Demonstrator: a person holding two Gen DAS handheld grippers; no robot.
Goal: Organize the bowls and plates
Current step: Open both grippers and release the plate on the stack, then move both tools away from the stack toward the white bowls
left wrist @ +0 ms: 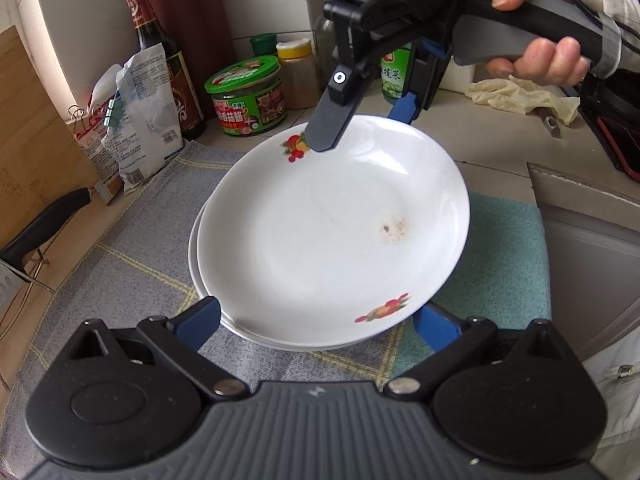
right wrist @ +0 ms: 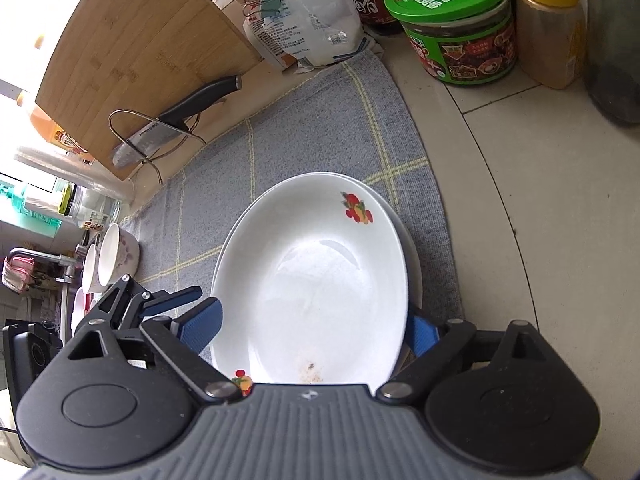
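Taking the stacked plates as your landmark and reading left to right: furthest left of them, your bamboo cutting board (left wrist: 36, 128) leans upright at the back of the bench (right wrist: 500, 168), with a black-handled knife (right wrist: 188, 104) propped in a wire rack in front of it. Just right of that stands a clipped white bag (left wrist: 140, 120), then a dark sauce bottle (left wrist: 160, 60) against the white tiled wall. A green-lidded jar (left wrist: 250, 96) and a yellow-capped spice jar (left wrist: 296, 72) sit behind the plates. In the right wrist view, two patterned bowls (right wrist: 112, 256) rest on their sides far left of the plates, near a tap.

The plates lie on a grey checked cloth (left wrist: 132, 240), which gives way to a teal cloth (left wrist: 504, 248) on their right. The top white plate (left wrist: 332, 232), printed with fruit and stained brown in its well, is tilted, with another plate's rim showing beneath its left edge.

Your left gripper (left wrist: 316, 320) has its jaws spread wide on either side of the plates' near rim, gripping nothing. Your right gripper (left wrist: 360, 128) reaches in from behind the plates; one finger lies on the top plate's far rim, a blue pad shows under it, so its jaws appear to pinch that rim. A crumpled rubber glove (left wrist: 524, 98) lies right of the plates beneath your right hand (left wrist: 536, 28).
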